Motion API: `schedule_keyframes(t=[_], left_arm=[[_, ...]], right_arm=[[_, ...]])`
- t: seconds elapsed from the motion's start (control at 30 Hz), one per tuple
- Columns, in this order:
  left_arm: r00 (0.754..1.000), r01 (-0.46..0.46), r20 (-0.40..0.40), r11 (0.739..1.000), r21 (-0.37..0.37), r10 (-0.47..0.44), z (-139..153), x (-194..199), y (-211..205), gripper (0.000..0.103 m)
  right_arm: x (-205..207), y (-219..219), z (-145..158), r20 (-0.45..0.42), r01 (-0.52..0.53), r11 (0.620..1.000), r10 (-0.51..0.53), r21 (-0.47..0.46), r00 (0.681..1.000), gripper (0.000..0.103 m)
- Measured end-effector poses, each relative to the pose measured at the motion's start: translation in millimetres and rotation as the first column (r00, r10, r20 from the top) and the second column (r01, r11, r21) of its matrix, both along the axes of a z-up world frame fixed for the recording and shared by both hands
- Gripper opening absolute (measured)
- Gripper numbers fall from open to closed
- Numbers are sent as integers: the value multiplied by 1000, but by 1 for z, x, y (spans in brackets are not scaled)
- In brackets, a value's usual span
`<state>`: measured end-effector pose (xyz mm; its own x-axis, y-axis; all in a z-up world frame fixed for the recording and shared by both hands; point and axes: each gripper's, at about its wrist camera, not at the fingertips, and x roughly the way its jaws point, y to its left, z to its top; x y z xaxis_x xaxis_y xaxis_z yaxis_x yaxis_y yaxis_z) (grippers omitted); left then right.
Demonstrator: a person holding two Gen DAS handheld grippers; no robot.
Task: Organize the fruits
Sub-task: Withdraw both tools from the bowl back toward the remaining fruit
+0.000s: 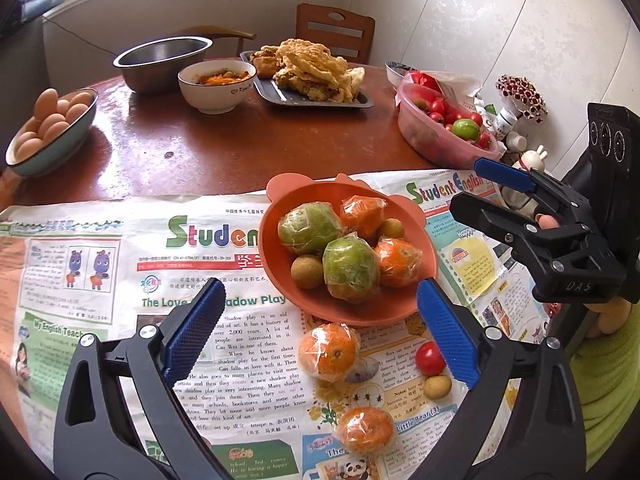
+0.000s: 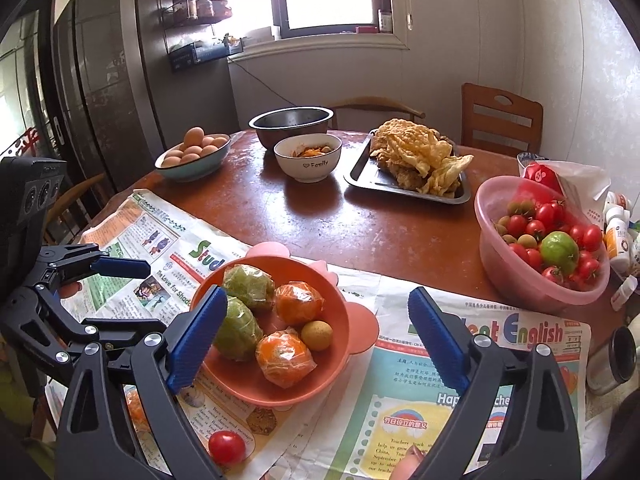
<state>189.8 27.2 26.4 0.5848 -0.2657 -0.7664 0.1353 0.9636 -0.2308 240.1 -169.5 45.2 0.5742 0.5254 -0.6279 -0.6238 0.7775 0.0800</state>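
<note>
Both my jaws stand wide and empty: left gripper [image 1: 320,332] over the loose fruit, right gripper [image 2: 316,340] above the orange bowl [image 1: 280,264], nothing between the pads. Bowl sits on the newspaper [image 1: 120,280], probably laid to keep the table [image 1: 240,140] clean, and it collects sorted fruit: two green wrapped ones, three wrapped oranges, small longans. Still out on the paper: wrapped orange [image 1: 330,352], second orange [image 1: 366,430], cherry tomato [image 1: 430,358], longan [image 1: 437,387]. Pink tub [image 2: 500,256] further right holds more tomatoes, maybe the source. Plastic wrap hides fruit skins; my left finger covers part of a green fruit in the right view; lower newspaper cut off by both frames
</note>
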Motion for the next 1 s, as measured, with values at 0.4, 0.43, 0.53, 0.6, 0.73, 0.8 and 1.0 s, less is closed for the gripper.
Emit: schedule_keyframes(t=[0.4, 0.43, 0.53, 0.6, 0.73, 0.8, 1.0], left_arm=[[999, -17, 28, 1000, -1, 17, 11, -12, 4, 93], [999, -18, 29, 1000, -1, 19, 12, -12, 5, 93], [999, -18, 39, 1000, 2, 18, 15, -16, 5, 93], [999, -21, 43, 1000, -3, 21, 17, -18, 6, 93], [998, -25, 53, 1000, -3, 26, 19, -22, 6, 93], [998, -29, 57, 1000, -4, 29, 20, -25, 6, 93], [998, -36, 60, 999, -4, 36, 20, -30, 7, 93]], right_arm=[[-15, -3, 16, 36, 1, 1000, -1, 19, 999, 93], [-17, -3, 17, 39, 0, 1000, 0, 20, 999, 93], [-22, -5, 21, 48, -2, 1000, 1, 26, 999, 94], [-25, -6, 23, 52, -1, 1000, 0, 31, 999, 94], [-31, -8, 25, 60, -1, 1000, -1, 31, 998, 95], [-34, -9, 25, 60, 2, 999, -4, 34, 998, 95], [-44, -12, 27, 65, 3, 999, -6, 38, 998, 95]])
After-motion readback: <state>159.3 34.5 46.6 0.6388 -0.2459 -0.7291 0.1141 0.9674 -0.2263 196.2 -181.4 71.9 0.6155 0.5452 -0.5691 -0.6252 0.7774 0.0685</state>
